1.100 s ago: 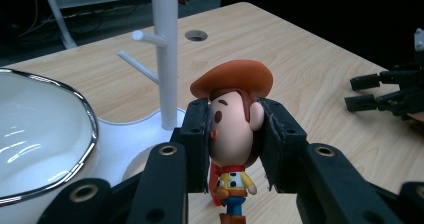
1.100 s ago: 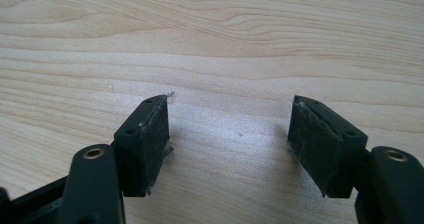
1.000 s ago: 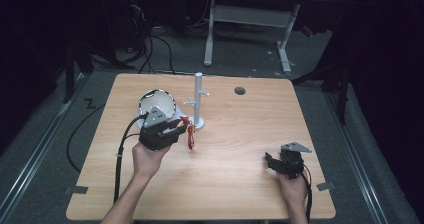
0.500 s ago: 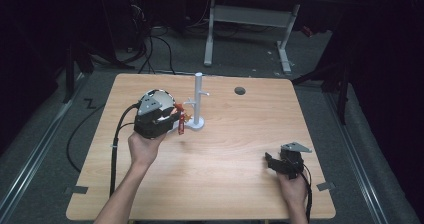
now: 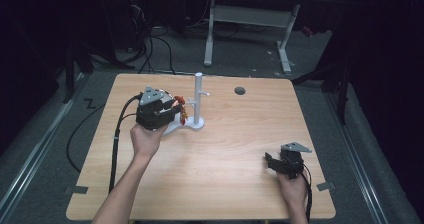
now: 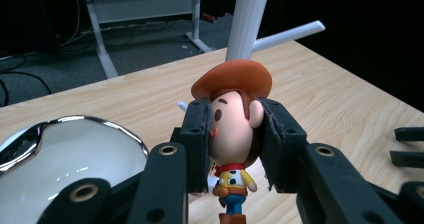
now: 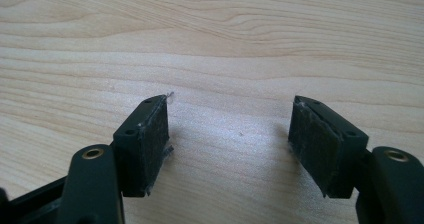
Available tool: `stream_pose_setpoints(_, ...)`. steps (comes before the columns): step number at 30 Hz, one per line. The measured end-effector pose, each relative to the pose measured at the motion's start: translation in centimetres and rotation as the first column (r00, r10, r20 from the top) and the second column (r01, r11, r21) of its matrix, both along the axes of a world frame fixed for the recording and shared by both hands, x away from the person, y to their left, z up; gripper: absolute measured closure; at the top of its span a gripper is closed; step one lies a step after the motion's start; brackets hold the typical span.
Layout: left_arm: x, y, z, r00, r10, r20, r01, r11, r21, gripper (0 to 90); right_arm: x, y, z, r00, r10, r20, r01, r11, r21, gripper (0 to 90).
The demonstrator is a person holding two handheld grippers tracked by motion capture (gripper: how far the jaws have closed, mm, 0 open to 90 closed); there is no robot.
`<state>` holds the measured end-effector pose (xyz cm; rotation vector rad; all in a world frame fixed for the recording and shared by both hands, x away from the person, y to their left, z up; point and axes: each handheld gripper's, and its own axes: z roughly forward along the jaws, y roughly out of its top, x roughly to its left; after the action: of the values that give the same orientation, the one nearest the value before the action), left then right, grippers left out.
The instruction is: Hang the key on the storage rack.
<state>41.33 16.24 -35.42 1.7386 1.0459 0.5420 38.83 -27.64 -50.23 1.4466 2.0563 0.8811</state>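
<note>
A small cowboy figurine point(image 6: 234, 129) with a brown hat, yellow shirt and blue trousers hangs in the air, and my left gripper point(image 6: 234, 149) is shut on its head. In the high view the left gripper point(image 5: 176, 110) holds the figurine point(image 5: 181, 110) just left of a white peg stand point(image 5: 198, 96), whose post point(image 6: 247, 19) rises right behind the hat. My right gripper point(image 5: 271, 162) rests low near the table's front right. Its jaws stand wide apart, and between them the right gripper point(image 7: 230, 134) has only bare wood.
A shiny bowl with a white inside point(image 6: 65, 154) sits just left of the held figurine. The stand's round white base point(image 5: 187, 126) lies on the wooden table point(image 5: 225, 149). A dark round grommet point(image 5: 240, 90) marks the far side. Cables trail off the left edge.
My left gripper has carried the figurine up and away from the person, to beside the stand's post. The right gripper has not moved.
</note>
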Motion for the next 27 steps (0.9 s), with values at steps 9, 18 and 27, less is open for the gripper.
stream_pose_setpoints(9, 0.9, -0.4, 0.0, 0.9999, -0.006, -0.012, 0.006, 0.9999, -0.01, 67.2, 0.0, 0.0, 0.0, 1.0, -0.001, 0.001, 0.001, 1.0, 0.001, 32.8)
stream_pose_setpoints(18, 1.7, -1.0, 0.0, 0.9998, -0.011, -0.017, 0.011, 0.9999, -0.012, 67.2, 0.0, 0.0, 0.0, 1.0, 0.0, 0.001, 0.0, 1.0, 0.0, 32.8)
stream_pose_setpoints(27, 2.4, -0.7, -0.6, 0.9996, 0.01, -0.028, -0.01, 0.9999, 0.001, 67.2, 0.0, 0.0, 0.0, 1.0, 0.001, 0.001, -0.001, 1.0, 0.0, 32.8)
